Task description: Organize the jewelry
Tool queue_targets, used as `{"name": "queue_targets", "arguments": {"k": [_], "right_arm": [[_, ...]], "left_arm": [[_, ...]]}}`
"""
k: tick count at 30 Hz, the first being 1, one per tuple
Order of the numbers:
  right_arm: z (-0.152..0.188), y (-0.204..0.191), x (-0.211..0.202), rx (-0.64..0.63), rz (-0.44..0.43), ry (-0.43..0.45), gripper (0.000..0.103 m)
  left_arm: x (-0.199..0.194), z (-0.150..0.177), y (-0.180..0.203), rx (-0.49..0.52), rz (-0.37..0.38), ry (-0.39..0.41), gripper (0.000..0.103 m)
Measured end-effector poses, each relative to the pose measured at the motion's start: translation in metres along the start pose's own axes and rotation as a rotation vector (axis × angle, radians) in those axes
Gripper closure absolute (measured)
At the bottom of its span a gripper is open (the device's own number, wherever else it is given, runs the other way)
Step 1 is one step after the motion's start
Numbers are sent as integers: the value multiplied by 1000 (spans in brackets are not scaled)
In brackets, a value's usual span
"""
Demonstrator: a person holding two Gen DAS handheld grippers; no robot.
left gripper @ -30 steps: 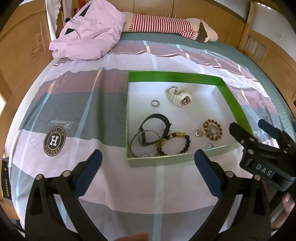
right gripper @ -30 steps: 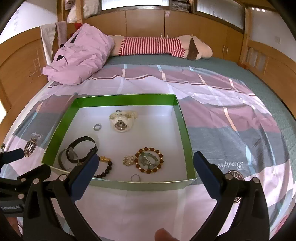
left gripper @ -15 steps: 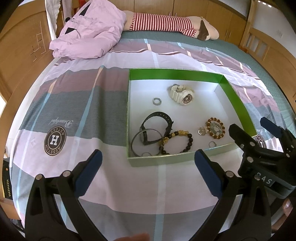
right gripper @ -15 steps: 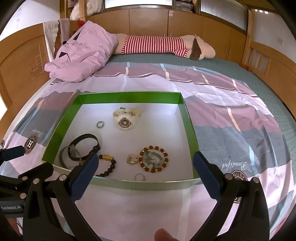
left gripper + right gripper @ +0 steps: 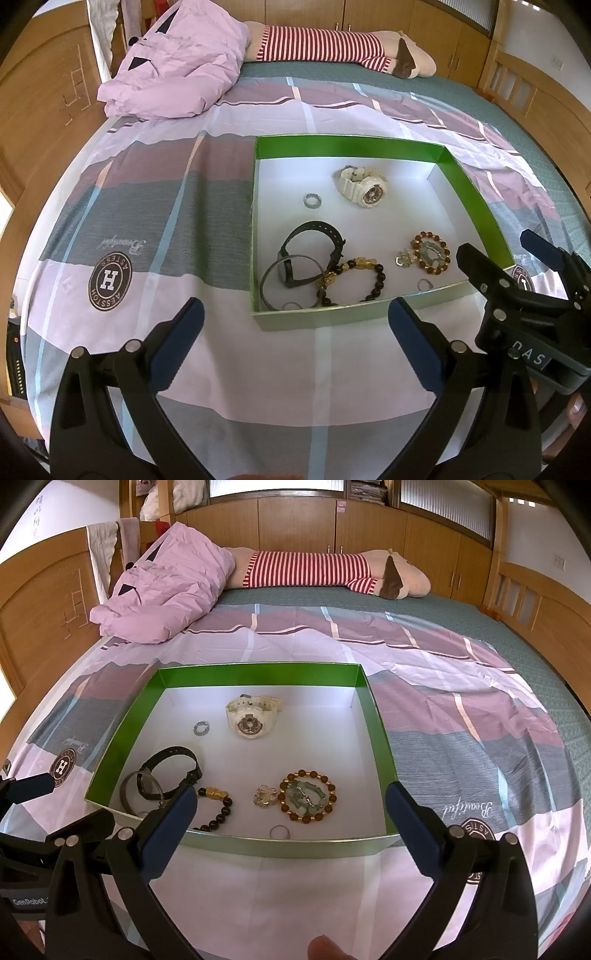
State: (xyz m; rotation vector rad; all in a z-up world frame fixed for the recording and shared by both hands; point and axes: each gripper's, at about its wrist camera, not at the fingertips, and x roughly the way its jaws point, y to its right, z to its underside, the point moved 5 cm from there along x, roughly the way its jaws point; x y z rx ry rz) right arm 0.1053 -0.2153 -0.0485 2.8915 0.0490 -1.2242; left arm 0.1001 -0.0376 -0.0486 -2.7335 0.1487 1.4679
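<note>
Lying ahead of both wide-open, empty grippers, left gripper (image 5: 293, 334) and right gripper (image 5: 290, 821): green-walled box (image 5: 376, 734) on bed, holding white watch (image 5: 251, 716), black band (image 5: 171, 771), beaded bracelets, small rings.

Glossy green card box (image 5: 376, 723), matt plastic white watch (image 5: 251, 716), cloth bedsheet (image 5: 480, 738)

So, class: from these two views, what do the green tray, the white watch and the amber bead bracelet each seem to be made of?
Green tray: probably thin card, with sharp folded corners, glossy green walls and a matte white floor.
White watch: likely moulded resin or plastic, with a chunky cream case and strap and a dull sheen.
Amber bead bracelet: translucent brown beads, perhaps amber, resin or glass; the look can't settle which.
</note>
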Motion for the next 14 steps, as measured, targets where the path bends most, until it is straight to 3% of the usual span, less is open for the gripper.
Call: {"name": "queue_targets", "arguments": {"k": [14], "right_arm": [[2,-1,1,2,-3,-5,1]], "left_arm": [[1,0,1,-8,1,-9,2]]}}
